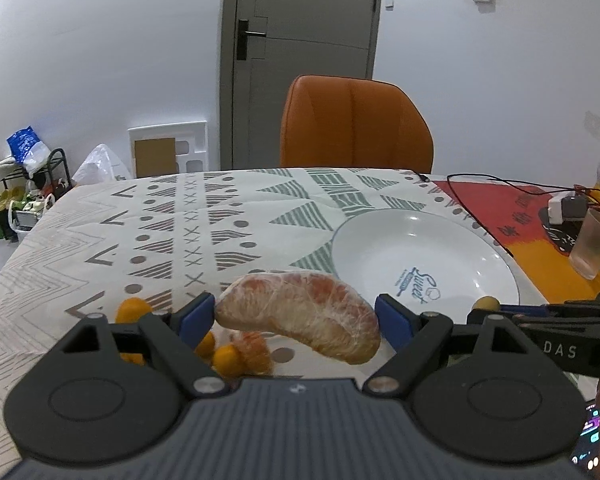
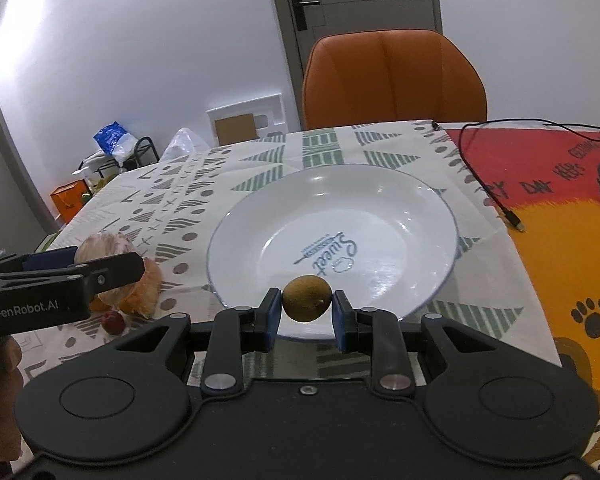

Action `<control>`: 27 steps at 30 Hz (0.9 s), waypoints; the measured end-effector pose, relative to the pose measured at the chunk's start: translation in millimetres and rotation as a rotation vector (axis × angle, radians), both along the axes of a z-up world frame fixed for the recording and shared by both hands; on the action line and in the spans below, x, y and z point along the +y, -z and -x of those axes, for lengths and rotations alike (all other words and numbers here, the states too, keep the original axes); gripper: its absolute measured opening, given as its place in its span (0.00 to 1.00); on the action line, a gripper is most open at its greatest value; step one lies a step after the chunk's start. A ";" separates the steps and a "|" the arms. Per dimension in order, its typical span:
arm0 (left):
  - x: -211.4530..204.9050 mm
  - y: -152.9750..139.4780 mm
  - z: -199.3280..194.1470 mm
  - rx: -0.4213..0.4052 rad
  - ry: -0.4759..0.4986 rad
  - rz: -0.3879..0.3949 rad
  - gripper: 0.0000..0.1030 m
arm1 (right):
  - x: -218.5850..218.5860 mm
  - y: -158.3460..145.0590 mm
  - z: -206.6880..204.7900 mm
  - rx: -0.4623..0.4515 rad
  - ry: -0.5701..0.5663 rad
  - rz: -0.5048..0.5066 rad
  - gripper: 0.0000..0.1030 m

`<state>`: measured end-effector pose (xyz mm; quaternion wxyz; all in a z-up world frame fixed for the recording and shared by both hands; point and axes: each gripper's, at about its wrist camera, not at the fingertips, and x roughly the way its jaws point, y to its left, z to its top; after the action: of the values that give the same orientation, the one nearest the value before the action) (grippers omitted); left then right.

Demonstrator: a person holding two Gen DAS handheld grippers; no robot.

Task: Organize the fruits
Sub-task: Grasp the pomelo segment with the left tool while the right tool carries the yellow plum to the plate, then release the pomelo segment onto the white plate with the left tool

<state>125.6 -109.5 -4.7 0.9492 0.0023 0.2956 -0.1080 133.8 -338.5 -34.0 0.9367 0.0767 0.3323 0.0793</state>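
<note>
My left gripper (image 1: 296, 314) is shut on a large peeled pomelo segment (image 1: 300, 316) and holds it above the table, left of the white plate (image 1: 480, 248). My right gripper (image 2: 306, 310) is shut on a small round brown longan (image 2: 307, 298) over the plate's near rim (image 2: 440, 292). The plate is empty and reads "Sweet". Small orange kumquats (image 1: 226, 358) and another peeled segment (image 1: 254, 350) lie on the cloth below the left gripper. In the right wrist view the left gripper (image 2: 100, 276) shows at left with the pomelo (image 2: 104, 246), and a small red fruit (image 2: 114, 322) lies below it.
A patterned tablecloth (image 1: 160, 232) covers the table. An orange chair (image 1: 352, 128) stands at the far edge. Right of the plate lie a black cable (image 2: 484, 184), a white charger (image 1: 564, 208) and a frosted plastic cup (image 1: 594, 244) on a red-and-orange mat (image 2: 560, 240).
</note>
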 end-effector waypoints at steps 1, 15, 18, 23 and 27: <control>-2.1 0.4 -1.4 0.001 0.003 -0.001 0.83 | -1.5 0.7 -0.2 0.001 0.003 0.001 0.25; -41.4 7.5 -18.2 0.009 0.066 -0.027 0.83 | -23.4 2.2 5.6 -0.016 0.057 -0.014 0.28; -49.1 7.1 -21.4 0.006 0.079 -0.031 0.83 | -29.5 1.6 9.2 -0.021 0.070 -0.025 0.28; -59.5 6.1 -27.1 0.004 0.093 -0.035 0.83 | -36.7 2.3 13.9 -0.024 0.084 -0.039 0.30; -66.5 4.5 -30.1 0.006 0.104 -0.029 0.83 | -39.0 2.4 16.7 -0.025 0.085 -0.049 0.30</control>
<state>155.7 -176.0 -9.2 0.9413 0.0313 0.2994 -0.1530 117.1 -377.5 -36.4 0.9412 0.1127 0.3147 0.0486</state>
